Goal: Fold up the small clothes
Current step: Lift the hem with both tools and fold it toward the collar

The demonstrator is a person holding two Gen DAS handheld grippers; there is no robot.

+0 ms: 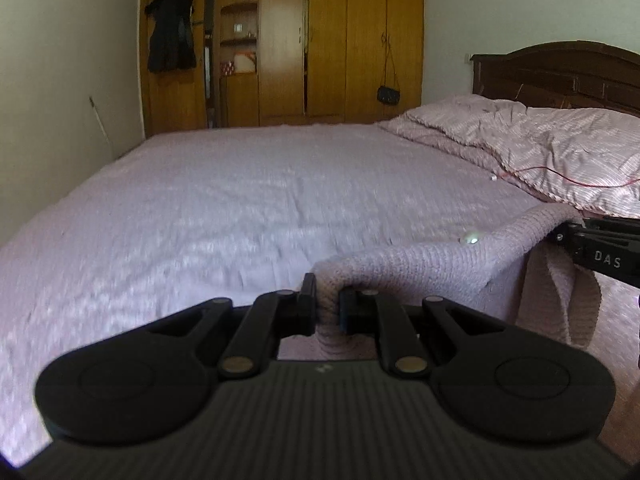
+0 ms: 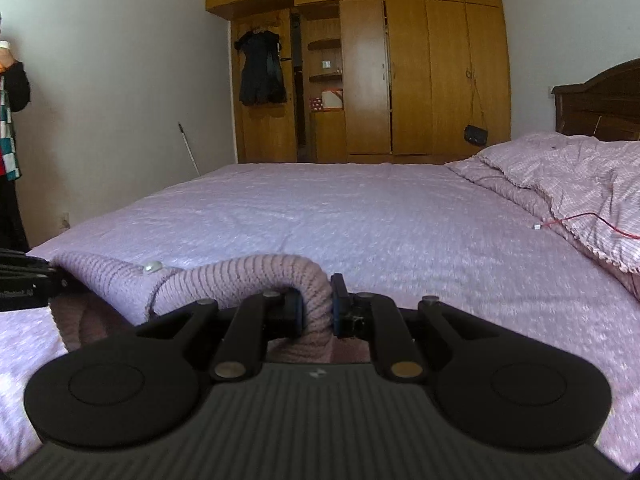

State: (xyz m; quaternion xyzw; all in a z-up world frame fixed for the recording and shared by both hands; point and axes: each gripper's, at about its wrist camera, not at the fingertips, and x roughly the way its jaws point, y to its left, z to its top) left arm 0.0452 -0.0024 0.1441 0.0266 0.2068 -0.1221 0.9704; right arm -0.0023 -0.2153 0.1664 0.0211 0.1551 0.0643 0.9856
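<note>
Your pink ribbed knit garment (image 1: 420, 268) sags between both tools above the lilac bed (image 1: 240, 200): left hand-held gripper (image 1: 327, 304) and right hand-held gripper (image 2: 316, 304) each pinch an edge; its lower part is hidden.

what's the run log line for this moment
left gripper: shut on sweater | right gripper: shut on sweater | sweater: lifted between both over bed | fold: not done

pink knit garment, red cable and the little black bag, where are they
pink knit garment (image 2: 256, 270): right wrist view, ribbed edge stretched between grippers.
red cable (image 2: 576, 218): right wrist view, stretch lying on the quilt.
black bag (image 1: 389, 95): left wrist view, bag body hanging on the wardrobe.
</note>
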